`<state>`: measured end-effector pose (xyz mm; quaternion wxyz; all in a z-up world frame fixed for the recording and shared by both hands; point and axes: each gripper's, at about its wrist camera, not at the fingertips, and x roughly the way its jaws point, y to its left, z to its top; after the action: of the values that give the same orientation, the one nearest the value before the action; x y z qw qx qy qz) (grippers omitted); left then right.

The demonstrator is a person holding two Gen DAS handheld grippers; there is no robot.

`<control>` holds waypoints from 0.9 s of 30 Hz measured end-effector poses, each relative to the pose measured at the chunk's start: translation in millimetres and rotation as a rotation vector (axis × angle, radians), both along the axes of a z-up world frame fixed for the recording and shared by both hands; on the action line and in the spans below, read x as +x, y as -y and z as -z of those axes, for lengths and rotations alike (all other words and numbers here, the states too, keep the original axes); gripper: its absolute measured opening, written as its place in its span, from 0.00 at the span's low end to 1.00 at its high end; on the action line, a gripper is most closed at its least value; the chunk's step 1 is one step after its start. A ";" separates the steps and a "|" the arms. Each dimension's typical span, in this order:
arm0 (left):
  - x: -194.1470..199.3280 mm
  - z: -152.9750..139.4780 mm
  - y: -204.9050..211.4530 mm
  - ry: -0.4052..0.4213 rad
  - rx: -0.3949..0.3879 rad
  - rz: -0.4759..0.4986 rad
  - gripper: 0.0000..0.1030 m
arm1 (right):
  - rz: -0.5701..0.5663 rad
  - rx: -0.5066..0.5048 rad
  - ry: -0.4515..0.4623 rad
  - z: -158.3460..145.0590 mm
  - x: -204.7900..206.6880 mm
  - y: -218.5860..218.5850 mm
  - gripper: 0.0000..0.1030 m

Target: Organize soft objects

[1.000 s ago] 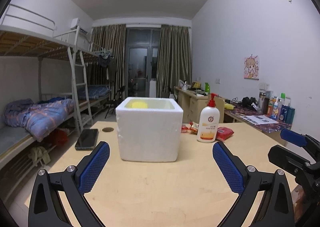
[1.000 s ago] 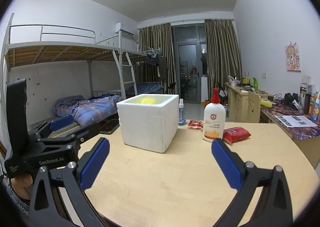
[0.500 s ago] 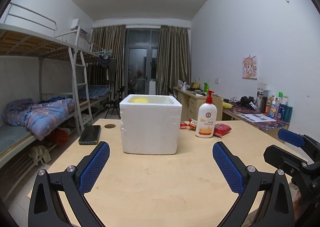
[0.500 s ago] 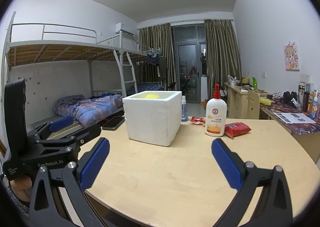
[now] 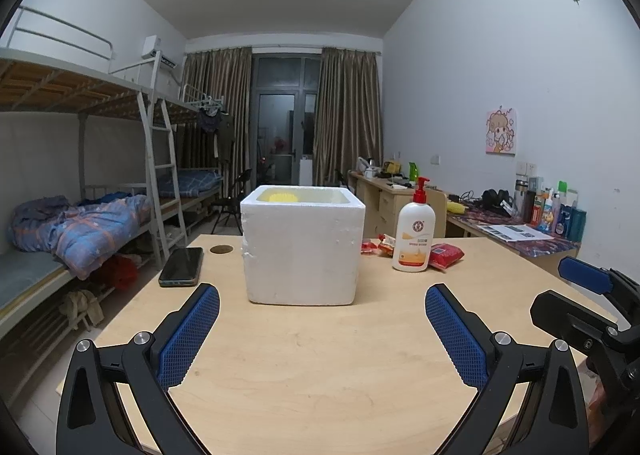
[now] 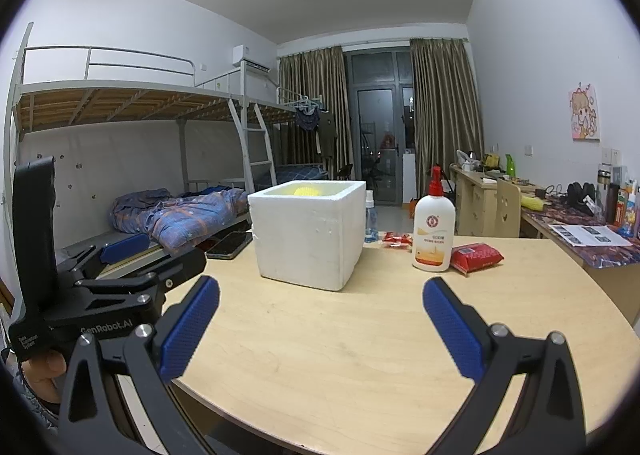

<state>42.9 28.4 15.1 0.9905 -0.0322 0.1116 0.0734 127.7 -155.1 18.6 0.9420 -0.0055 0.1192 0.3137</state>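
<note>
Facing: both grippers look across the wooden table [image 5: 320, 367] toward the white foam box [image 5: 302, 251], which stands upright near the table's middle.
Left gripper [image 5: 322, 319]: fingers spread wide, nothing between the blue pads [image 5: 188, 339]; it hangs low over the near edge of the table, well apart from the box.
Right gripper [image 6: 320, 315]: likewise spread and holding nothing, also low at the near edge.
Soft thing: a yellow object [image 5: 283, 197] sits inside the box, only its top showing above the rim, toward the back left corner in the left view.
Direction from left gripper: straight ahead and slightly left of centre, over the front wall of the box.
Direction from right gripper: ahead and left; this view shows the box corner-on.
Nearer hand: my judgement is the left, since the box sits squarely in front of it; the difference looks small.
Long axis: too little of the yellow object shows to tell.
Nearby: phone [image 5: 182, 266] left of the box; pump bottle [image 5: 414, 233] and red packet [image 5: 445, 255] to its right.
Other soft items: none visible loose on the table.
</note>
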 end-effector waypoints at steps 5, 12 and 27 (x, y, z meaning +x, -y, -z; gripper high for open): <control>-0.7 1.6 0.2 0.001 0.004 0.001 1.00 | 0.003 0.004 -0.003 0.5 -0.7 1.6 1.00; -1.0 1.2 -0.4 0.002 0.007 -0.002 1.00 | 0.004 0.002 -0.006 1.3 -2.6 2.2 1.00; -3.1 0.0 -2.9 0.006 0.008 -0.006 1.00 | 0.004 0.001 -0.007 1.1 -2.6 1.3 1.00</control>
<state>39.8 31.3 15.1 0.9907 -0.0290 0.1084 0.0768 125.0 -156.4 17.5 0.9422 -0.0039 0.1223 0.3120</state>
